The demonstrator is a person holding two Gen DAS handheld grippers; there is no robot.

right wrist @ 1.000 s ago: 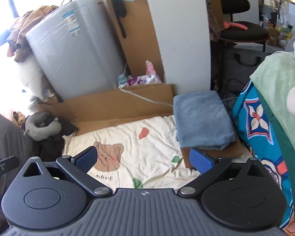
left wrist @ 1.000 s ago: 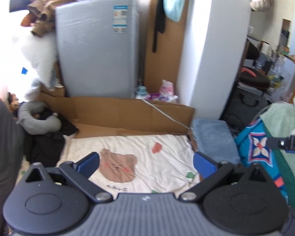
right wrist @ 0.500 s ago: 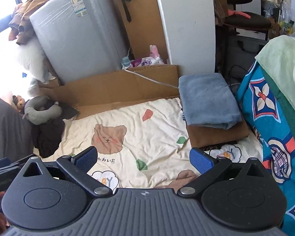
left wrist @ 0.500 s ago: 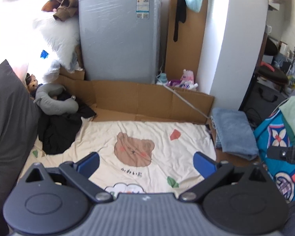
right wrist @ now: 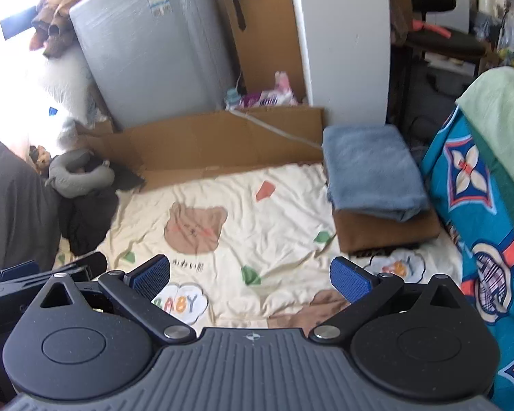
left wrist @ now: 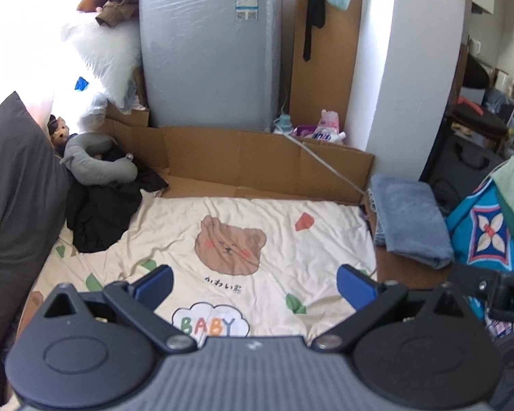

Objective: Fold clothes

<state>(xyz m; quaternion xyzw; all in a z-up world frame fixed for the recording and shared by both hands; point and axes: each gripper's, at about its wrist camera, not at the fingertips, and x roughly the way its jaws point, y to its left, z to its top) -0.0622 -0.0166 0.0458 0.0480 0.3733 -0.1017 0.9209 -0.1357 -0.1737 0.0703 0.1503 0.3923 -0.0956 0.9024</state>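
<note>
Through both of my wrist cameras the room is lit by strong daylight from the upper left, where the window area burns out to pure white. The fluffy white pillow (left wrist: pixel 99 54) there loses nearly all detail to glare. The plastic-wrapped grey washing machine (left wrist: pixel 209 51) shows soft sheen streaks. Fisheye distortion bends the white wall pillar (right wrist: pixel 346 44) and darkens the frame corners (most visibly at top). My right view is slightly softer, blurring the folded blue-grey towel (right wrist: pixel 370 171).

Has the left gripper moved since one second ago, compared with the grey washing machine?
Yes. The left gripper has pulled back from the washing machine, and more of the bear-print sheet now lies ahead of its open jaws.
</note>
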